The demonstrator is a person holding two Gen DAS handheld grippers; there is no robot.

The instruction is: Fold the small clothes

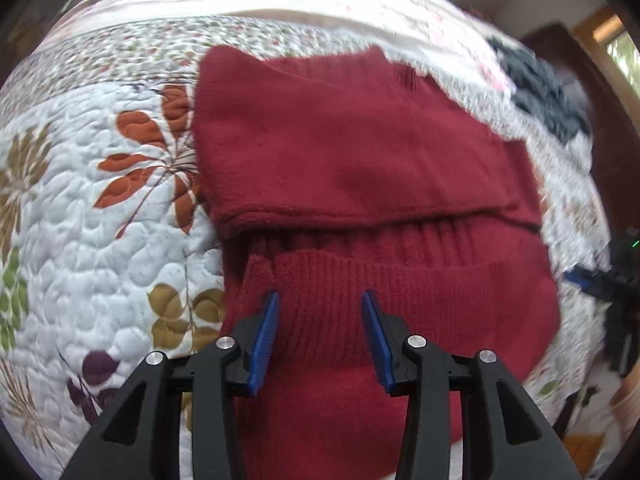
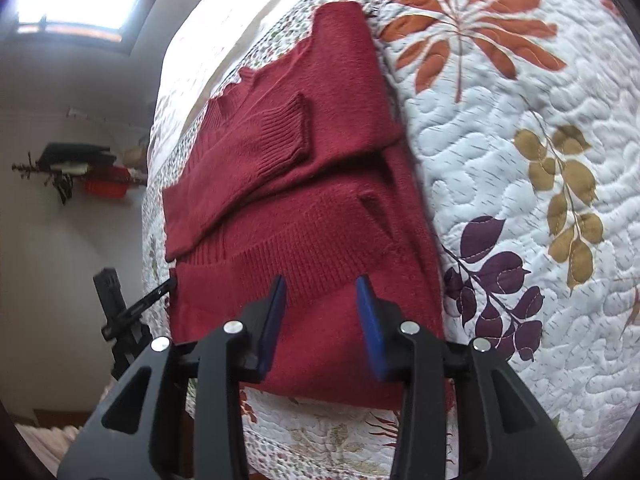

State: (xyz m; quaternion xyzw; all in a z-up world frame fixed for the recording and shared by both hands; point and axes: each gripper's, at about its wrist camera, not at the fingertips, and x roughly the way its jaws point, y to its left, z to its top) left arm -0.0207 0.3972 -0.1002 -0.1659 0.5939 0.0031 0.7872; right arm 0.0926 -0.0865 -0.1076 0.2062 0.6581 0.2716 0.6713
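While both stand with their blue pads spread apart and nothing between them, the left gripper and the right gripper hover just above the red sweater. The sweater lies partly folded on the bed's quilt, with a ribbed cuff laid across its body. Near the quilt's far edge lies a dark grey cloth.

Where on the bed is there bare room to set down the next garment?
The quilt lies bare beside the red sweater, across the leaf prints. The far corner is crowded by a dark grey garment.
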